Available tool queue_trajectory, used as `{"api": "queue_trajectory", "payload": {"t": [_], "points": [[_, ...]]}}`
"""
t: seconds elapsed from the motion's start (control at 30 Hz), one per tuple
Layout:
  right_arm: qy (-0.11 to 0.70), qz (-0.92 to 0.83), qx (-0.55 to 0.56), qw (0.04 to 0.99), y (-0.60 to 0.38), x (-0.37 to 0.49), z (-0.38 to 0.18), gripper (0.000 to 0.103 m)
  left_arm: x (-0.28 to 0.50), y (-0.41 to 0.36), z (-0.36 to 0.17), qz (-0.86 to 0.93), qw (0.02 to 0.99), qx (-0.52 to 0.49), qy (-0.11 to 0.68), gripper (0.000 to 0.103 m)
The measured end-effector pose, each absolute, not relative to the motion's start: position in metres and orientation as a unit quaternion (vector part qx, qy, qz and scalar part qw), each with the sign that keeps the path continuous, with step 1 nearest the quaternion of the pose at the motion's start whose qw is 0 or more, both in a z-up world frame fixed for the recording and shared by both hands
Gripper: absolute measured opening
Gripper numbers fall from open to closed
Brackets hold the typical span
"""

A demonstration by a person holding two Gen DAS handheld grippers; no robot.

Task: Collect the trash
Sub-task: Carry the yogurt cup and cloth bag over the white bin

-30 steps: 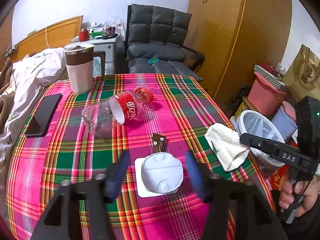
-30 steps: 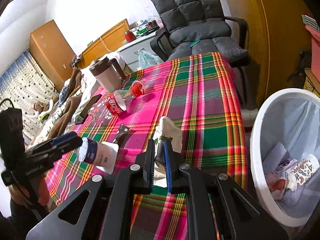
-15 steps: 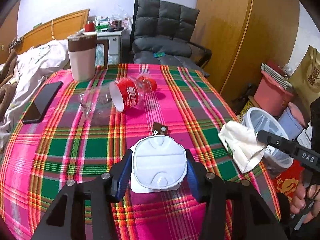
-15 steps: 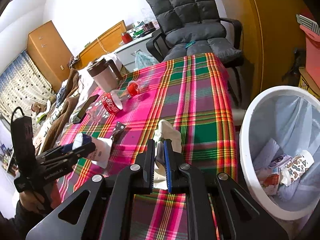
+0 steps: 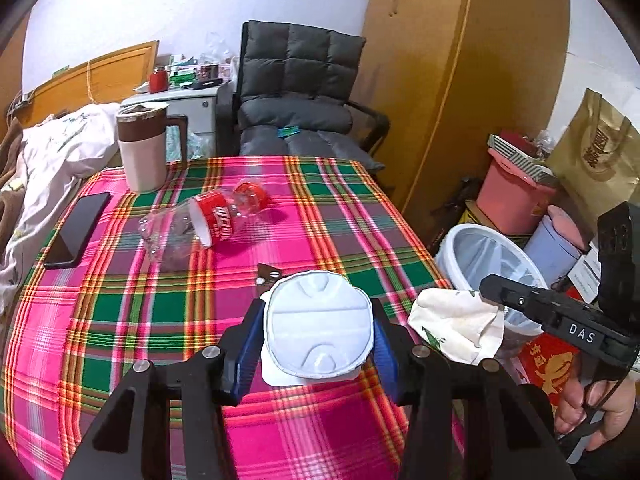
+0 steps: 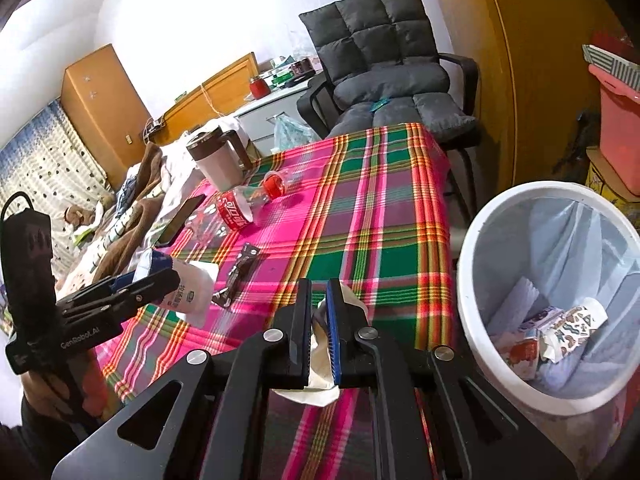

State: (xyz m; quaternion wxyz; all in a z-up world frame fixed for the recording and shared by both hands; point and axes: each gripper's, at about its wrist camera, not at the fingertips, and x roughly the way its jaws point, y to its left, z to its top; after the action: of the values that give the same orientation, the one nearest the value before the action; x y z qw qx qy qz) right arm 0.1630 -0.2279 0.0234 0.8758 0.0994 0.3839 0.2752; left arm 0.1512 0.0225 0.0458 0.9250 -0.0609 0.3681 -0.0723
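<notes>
Left gripper [image 5: 319, 330]: jaws pinching white plastic cup [image 5: 319, 325] above plaid tabletop [image 5: 120, 312]. Right gripper [image 6: 319, 312]: jaws pressed on crumpled white tissue [image 6: 320, 376].

Behind the yogurt cup [image 5: 319, 322], most of the brown wrapper [image 5: 267, 273] is hidden. The tissue's [image 6: 320, 376] middle disappears between the right gripper's [image 6: 319, 320] pads. Inside the trash bin [image 6: 476, 344], packaging print is too small to read.

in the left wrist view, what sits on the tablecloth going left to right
black phone → brown and white jug → crushed plastic bottle with red label → white cup in the left hand-held gripper → crumpled tissue in the right hand-held gripper, at the table edge
</notes>
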Motion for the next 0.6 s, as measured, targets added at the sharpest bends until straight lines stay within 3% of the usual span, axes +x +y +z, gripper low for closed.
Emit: {"api": "queue_trajectory", "payload": {"t": [0.43, 0.6], "points": [[0.385, 0.276, 0.102, 0.875, -0.24, 0.154, 0.024, 0.009, 0.15, -0.004, 0.048, -0.099, 0.922, -0.055, 0.371, 0.05], [0.402, 0.263, 0.074, 0.874, -0.242, 0.144, 0.014, 0.015, 0.148, -0.008, 0.045, -0.106, 0.92, -0.056, 0.374, 0.05]]}}
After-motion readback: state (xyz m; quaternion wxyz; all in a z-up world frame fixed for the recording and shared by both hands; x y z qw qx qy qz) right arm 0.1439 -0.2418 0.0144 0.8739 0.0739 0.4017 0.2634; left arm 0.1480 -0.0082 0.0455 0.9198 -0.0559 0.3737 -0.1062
